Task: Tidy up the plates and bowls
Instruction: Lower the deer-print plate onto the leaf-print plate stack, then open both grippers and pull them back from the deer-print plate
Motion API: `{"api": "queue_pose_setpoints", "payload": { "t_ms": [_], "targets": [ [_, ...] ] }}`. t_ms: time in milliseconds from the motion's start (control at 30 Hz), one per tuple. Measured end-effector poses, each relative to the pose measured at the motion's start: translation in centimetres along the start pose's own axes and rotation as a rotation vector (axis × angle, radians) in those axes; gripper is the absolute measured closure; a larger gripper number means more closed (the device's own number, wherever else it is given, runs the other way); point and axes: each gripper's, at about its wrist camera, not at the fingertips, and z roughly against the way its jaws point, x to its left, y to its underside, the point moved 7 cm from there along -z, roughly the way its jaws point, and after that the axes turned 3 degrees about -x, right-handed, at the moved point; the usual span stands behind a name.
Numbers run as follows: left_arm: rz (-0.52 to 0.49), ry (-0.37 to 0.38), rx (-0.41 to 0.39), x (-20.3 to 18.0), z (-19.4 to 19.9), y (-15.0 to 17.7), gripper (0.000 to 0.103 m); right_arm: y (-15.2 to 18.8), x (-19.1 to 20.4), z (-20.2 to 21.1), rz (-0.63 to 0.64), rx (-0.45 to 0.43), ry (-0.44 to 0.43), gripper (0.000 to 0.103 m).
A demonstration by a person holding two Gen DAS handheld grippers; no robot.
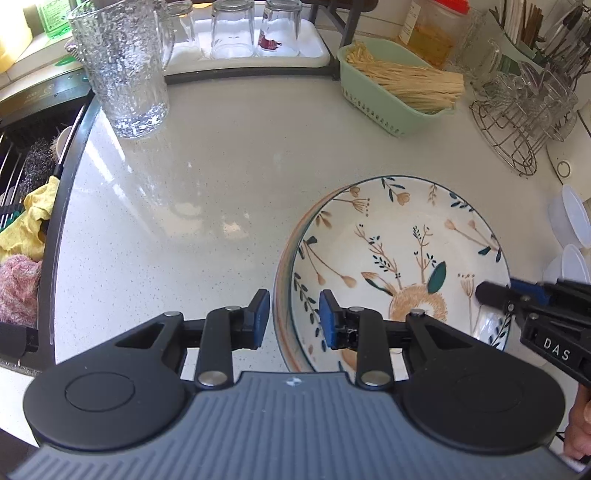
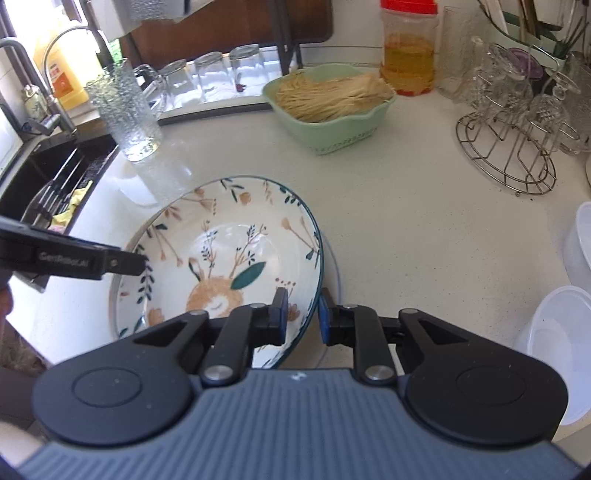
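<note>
Already astride opposite rims, the left gripper (image 1: pixel 294 319) and right gripper (image 2: pixel 303 316) each straddled the floral bowl's (image 1: pixel 399 258) wall, jaws apart, neither yet clamped.

White capital letters "DAS" stand on the black side of the right hand-held gripper (image 1: pixel 495 293), which reaches in over the right rim of the flowered bowl (image 1: pixel 399 236) in the left wrist view. In the right wrist view, pale lettering that seems to read "GenRobot.AI" runs along the black arm of the left hand-held gripper (image 2: pixel 138 264) at the bowl's left rim. Printed labels also show on the green bottle (image 1: pixel 55 16), the orange-lidded jar (image 1: pixel 436 33) and the yellow jug (image 2: pixel 62 79) beyond the bowl, but their print is too small to read.
</note>
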Motion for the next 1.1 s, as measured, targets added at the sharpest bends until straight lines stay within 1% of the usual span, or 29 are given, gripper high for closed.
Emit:
{"api": "queue_pose_setpoints", "payload": {
  "t_ms": [33,133,267,433,600,700,800,867,933,1033,1100],
  "targets": [
    [0.005,-0.003,-0.002,0.0,0.1,0.0,0.069,0.2,-0.2,-0.2,-0.024,0.003,-0.02,0.084],
    [0.019,-0.015,-0.019,0.2,0.9,-0.2,0.069,0.2,-0.2,0.0,-0.025,-0.007,-0.029,0.084],
    [0.052,-0.015,-0.07,-0.1,2.6,-1.0,0.069,-0.4,0.0,1.2,-0.013,-0.052,-0.046,0.084],
    [0.081,-0.007,-0.141,-1.3,5.6,-2.0,0.069,-1.3,0.1,3.1,-0.01,-0.102,-0.072,0.084],
    [0.098,0.01,-0.204,-3.0,8.6,-1.9,0.069,-2.5,0.1,5.9,-0.006,-0.168,-0.093,0.084],
    [0.112,0.028,-0.245,-4.2,10.2,-1.9,0.069,-3.4,-0.1,8.2,-0.008,-0.236,-0.097,0.084],
    [0.091,0.026,-0.263,-5.7,11.0,-1.7,0.069,-4.1,-0.3,10.2,-0.006,-0.302,-0.101,0.084],
    [0.092,0.023,-0.266,-6.4,11.5,-1.4,0.069,-4.2,-0.5,11.2,0.004,-0.329,-0.09,0.084],
    [0.099,0.02,-0.27,-7.0,12.1,-1.2,0.069,-4.0,-0.9,11.9,-0.001,-0.339,-0.09,0.084],
    [0.087,0.022,-0.274,-8.2,12.9,-0.6,0.069,-3.5,-1.3,12.9,-0.02,-0.345,-0.115,0.084],
    [0.083,0.037,-0.276,-9.1,13.6,0.2,0.069,-3.0,-1.4,13.5,-0.013,-0.348,-0.116,0.084]
  ]
}}
